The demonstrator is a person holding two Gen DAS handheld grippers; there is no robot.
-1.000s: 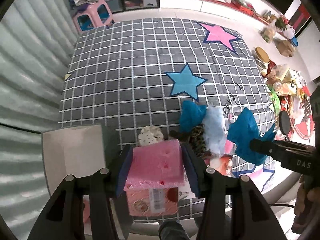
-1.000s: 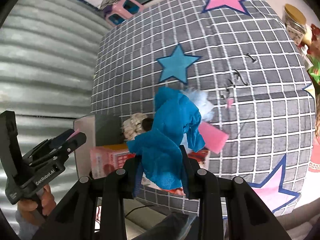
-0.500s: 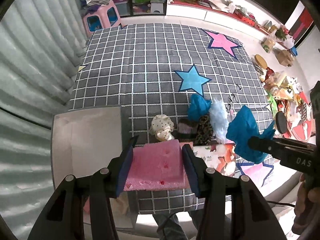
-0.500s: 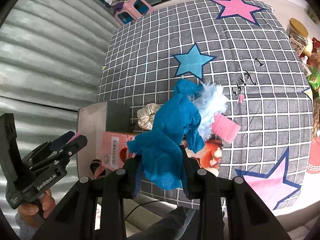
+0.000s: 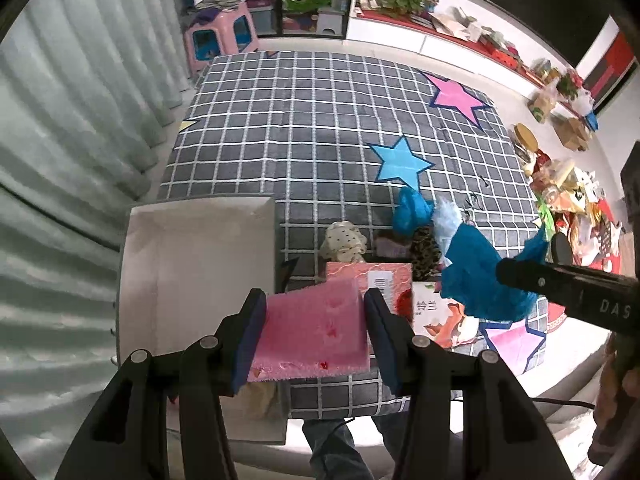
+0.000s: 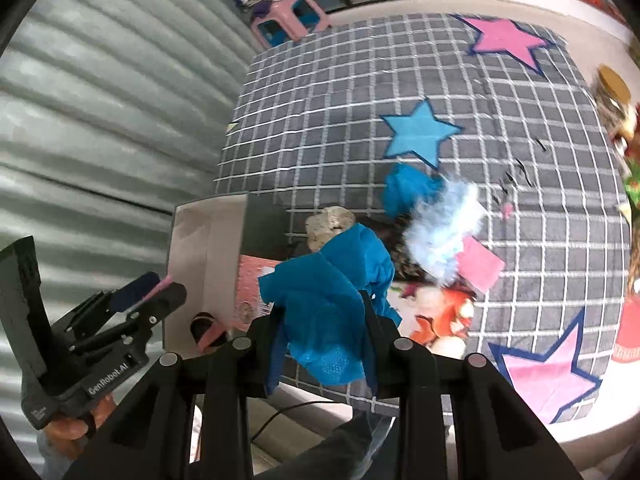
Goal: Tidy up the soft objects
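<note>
My left gripper [image 5: 314, 330] is shut on a pink sponge [image 5: 316, 336], held above the near edge of the table beside an open white box [image 5: 192, 264]. My right gripper [image 6: 322, 334] grips a crumpled blue cloth [image 6: 328, 304] and its jaws are closing further on it; the blue cloth [image 5: 480, 280] also hangs at the right of the left wrist view. A pile stays on the grid cloth: a second blue cloth [image 5: 412, 210], a pale blue fluffy piece [image 6: 444, 232], a dotted cream scrunchie [image 5: 344, 240], a leopard-print item [image 5: 426, 252] and another pink sponge [image 6: 480, 266].
A pink printed carton [image 5: 380, 280] and a picture booklet [image 6: 444, 316] lie near the table's front edge. The grey grid cloth [image 5: 320, 128] with star patches covers the table. A curtain [image 5: 60, 140] hangs at the left. A pink stool [image 5: 218, 38] stands beyond.
Both grippers have risen and pulled back toward the near edge with their loads. The white box shows more fully under the left gripper, and the pink carton beneath the sponge is uncovered.
</note>
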